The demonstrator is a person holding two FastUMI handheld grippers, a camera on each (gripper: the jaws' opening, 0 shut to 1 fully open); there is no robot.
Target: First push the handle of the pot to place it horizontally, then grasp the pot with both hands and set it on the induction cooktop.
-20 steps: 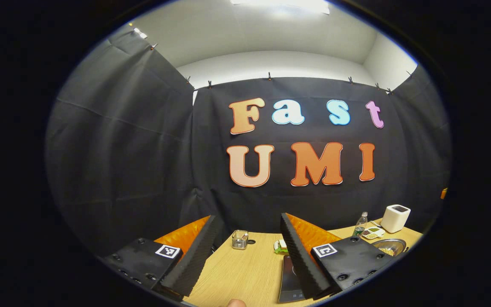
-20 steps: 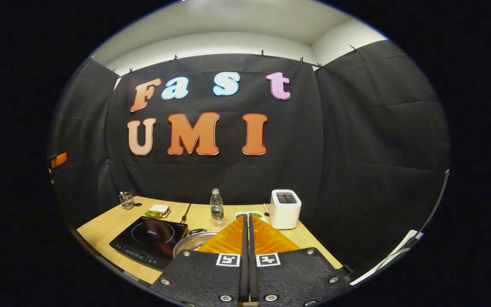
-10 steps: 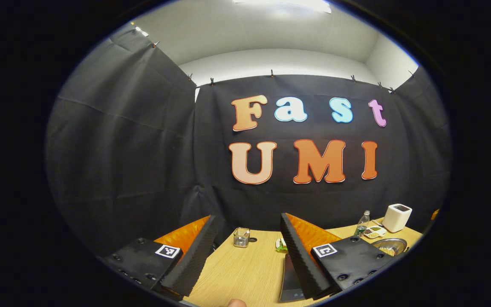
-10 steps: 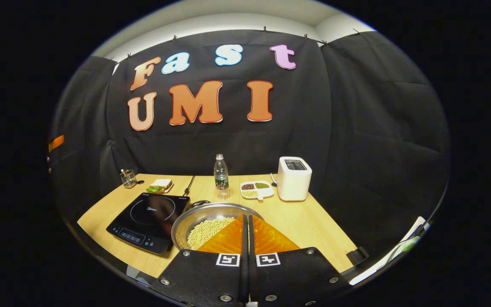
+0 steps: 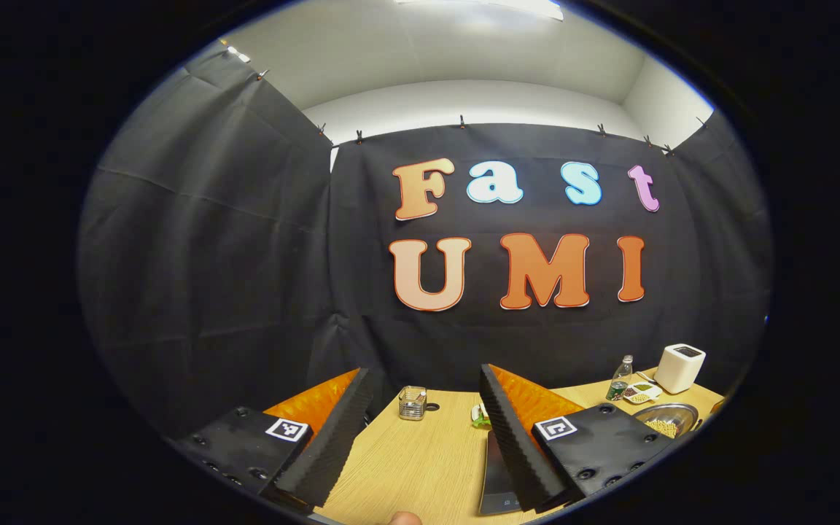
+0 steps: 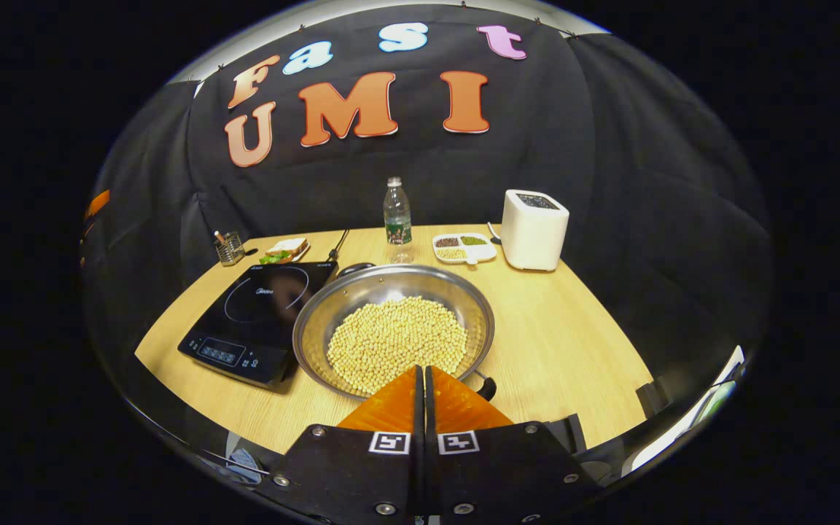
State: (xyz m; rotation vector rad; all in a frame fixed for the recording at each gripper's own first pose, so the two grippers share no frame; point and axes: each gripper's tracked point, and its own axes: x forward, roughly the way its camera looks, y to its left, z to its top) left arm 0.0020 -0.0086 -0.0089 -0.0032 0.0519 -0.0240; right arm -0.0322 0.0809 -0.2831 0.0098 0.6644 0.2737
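Observation:
A steel pot (image 6: 394, 321) filled with pale beans sits on the wooden table (image 6: 566, 343), just right of the black induction cooktop (image 6: 256, 310). One dark handle (image 6: 356, 268) shows at the pot's far rim and another (image 6: 487, 386) at its near rim. My right gripper (image 6: 420, 373) is shut with nothing in it, its tip above the pot's near rim beside that near handle. My left gripper (image 5: 426, 375) stands open and empty over the table's left end. From there the pot (image 5: 664, 419) is far right and the cooktop (image 5: 496, 474) is partly hidden behind one finger.
Along the back of the table stand a glass holder (image 6: 229, 248), a sandwich plate (image 6: 285, 250), a water bottle (image 6: 397, 219), a divided dish (image 6: 465, 248) and a white toaster (image 6: 533, 230). A cable runs from the cooktop to the back wall.
The right gripper has tipped down and come in over the table, so the whole pot now lies just ahead of its tip. It stays shut. The left gripper has hardly moved.

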